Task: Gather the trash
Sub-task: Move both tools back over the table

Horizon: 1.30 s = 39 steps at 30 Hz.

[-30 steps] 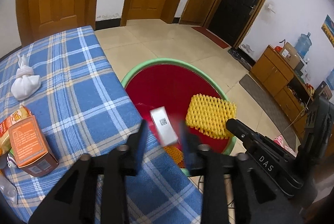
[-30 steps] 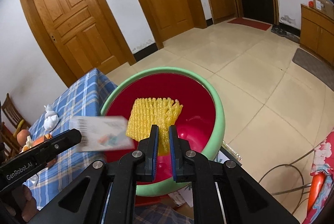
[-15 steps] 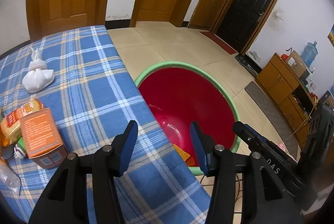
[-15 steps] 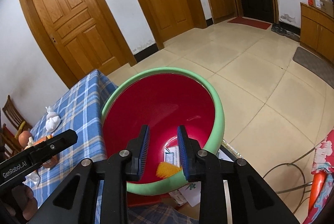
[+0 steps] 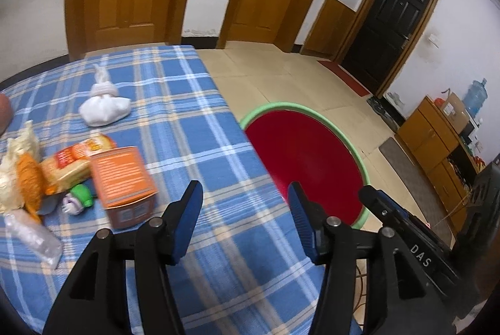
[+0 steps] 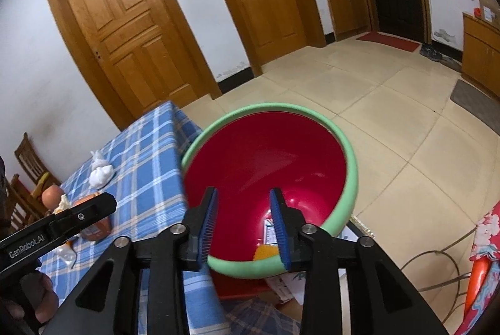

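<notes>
Both claws gape empty. The left claw [image 5: 243, 203] hovers over the desk [image 5: 193, 116]; the orange box [image 5: 123, 183] lies just left of it, long axis pointing away, far from the right claw [image 6: 243, 207].

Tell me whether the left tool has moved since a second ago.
Yes. The left tool has swung away from the red bin, back over the plaid table; the bin now sits right of its open jaws.
</notes>
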Each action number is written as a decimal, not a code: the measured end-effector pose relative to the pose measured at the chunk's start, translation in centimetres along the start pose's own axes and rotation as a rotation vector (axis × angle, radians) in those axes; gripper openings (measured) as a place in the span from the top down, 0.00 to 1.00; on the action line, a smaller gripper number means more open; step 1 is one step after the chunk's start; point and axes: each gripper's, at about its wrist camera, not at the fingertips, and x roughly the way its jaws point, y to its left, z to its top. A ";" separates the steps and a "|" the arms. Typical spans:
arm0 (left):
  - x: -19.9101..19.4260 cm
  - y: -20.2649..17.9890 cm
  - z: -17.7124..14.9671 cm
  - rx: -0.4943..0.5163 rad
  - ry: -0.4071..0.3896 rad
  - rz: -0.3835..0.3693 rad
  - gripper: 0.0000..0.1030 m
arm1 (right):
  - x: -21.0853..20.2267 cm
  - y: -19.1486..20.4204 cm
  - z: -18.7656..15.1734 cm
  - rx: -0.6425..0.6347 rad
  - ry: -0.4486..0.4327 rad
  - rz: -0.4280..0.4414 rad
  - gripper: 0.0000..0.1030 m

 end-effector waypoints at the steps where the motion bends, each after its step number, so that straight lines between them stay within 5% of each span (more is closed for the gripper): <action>1: -0.3 0.2 -0.1 -0.003 -0.005 0.004 0.45 | -0.1 0.3 -0.1 -0.004 0.000 0.006 0.63; 39: -7.9 16.7 -3.0 -0.269 -0.099 0.338 0.33 | 2.7 13.0 -4.2 -0.239 0.140 0.177 0.47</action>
